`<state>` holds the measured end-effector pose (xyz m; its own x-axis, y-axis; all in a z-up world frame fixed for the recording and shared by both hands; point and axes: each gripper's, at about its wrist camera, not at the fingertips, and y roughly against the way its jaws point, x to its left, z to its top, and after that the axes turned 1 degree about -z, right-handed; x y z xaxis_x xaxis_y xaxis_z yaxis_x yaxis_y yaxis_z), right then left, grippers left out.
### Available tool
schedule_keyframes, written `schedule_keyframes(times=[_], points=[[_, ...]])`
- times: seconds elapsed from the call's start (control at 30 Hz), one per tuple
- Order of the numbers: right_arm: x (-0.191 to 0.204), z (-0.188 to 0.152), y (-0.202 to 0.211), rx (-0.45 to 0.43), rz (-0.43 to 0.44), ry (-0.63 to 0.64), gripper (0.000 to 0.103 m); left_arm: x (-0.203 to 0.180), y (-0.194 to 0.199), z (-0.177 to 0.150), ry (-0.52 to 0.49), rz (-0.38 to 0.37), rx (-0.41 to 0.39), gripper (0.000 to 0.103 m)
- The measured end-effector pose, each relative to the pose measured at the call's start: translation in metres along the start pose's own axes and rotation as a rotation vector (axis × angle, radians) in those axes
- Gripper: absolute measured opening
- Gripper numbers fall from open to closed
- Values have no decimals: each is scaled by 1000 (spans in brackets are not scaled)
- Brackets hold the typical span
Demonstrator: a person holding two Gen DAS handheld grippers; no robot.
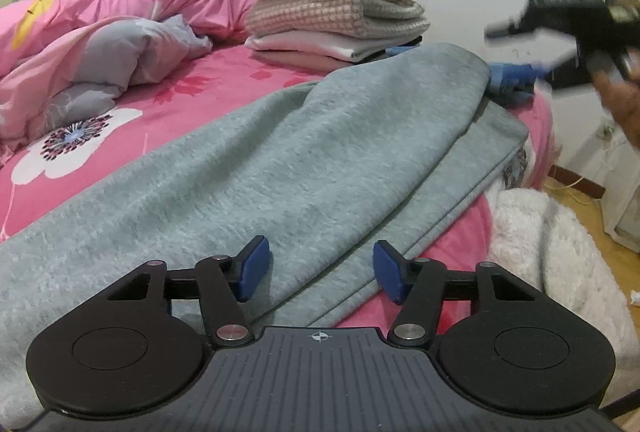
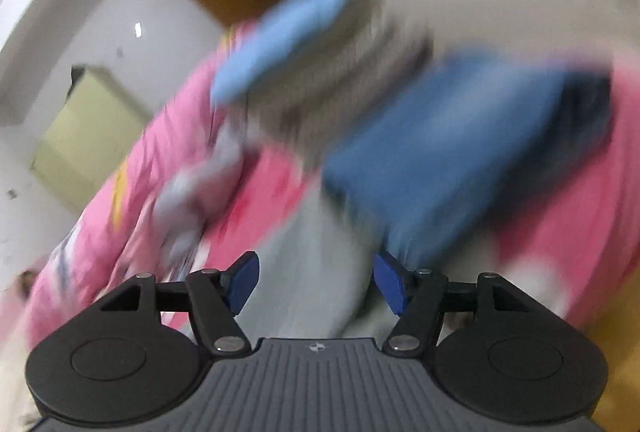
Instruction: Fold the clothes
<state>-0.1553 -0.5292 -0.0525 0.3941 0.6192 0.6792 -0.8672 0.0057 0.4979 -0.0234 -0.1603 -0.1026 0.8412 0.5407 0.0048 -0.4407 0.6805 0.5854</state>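
Note:
A grey fleece garment (image 1: 300,152) lies spread lengthwise on the pink flowered bed (image 1: 192,92), its folded edge running toward the bed's right side. My left gripper (image 1: 322,270) hovers low over its near end, open, blue pads apart with cloth below them. The right wrist view is heavily blurred. There my right gripper (image 2: 316,282) is open with nothing between its pads, above the grey garment (image 2: 320,252). A folded blue denim piece (image 2: 460,144) lies just beyond. In the left wrist view the right gripper shows as a dark blur at the right edge, held by a hand (image 1: 624,100).
A stack of folded clothes (image 1: 336,16) topped by a light blue piece stands at the far side of the bed. A crumpled pink quilt (image 1: 120,12) fills the far left. A white fluffy blanket (image 1: 560,252) hangs off the bed's right edge over a wooden floor.

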Motion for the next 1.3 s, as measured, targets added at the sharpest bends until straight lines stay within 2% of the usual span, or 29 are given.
schedule_keyframes(times=[0.1,0.17,0.27,0.3,0.33,0.4,0.43,0.6,0.7,0.77,0.93,1.07,1.13,1.23,1.27,1.3], points=[[-1,-13,-34,73,-52,-10,61,1,-1,2,15,3,3,47],[0,-15,-47,47,-99,20,55,2,-3,4,29,11,2,40],[5,-12,-55,1,-135,45,52,7,-6,5,88,1,-5,26],[4,-11,-57,-10,-136,42,42,9,-7,5,113,-13,-6,15],[2,-12,-57,-10,-122,21,21,10,-8,6,138,-30,-9,7],[-3,-12,-55,-12,-89,-23,6,10,-6,5,156,-41,-19,3],[-3,-10,-49,-24,-62,-41,5,9,-3,6,156,-45,-27,2],[10,-5,-3,-110,7,-16,4,8,22,7,173,-109,-86,1],[4,-15,4,-98,-53,16,4,4,23,4,181,-130,-84,1],[-4,-20,4,-82,-66,-11,4,3,24,2,190,-143,-82,1],[-4,-24,12,-109,-44,-15,4,3,28,-1,208,-156,-96,1],[-24,-28,-9,-53,-101,-54,4,2,19,-8,222,-148,-33,2],[-36,-31,-14,-32,-90,-126,4,3,34,-15,211,-130,-31,3],[-36,-30,-9,-43,-62,-145,6,6,62,-24,186,-96,-37,6],[-35,-30,-8,-45,-55,-144,7,9,72,-28,190,-65,-36,6],[-32,-31,-8,-46,-49,-137,12,16,82,-34,204,-21,-30,6]])
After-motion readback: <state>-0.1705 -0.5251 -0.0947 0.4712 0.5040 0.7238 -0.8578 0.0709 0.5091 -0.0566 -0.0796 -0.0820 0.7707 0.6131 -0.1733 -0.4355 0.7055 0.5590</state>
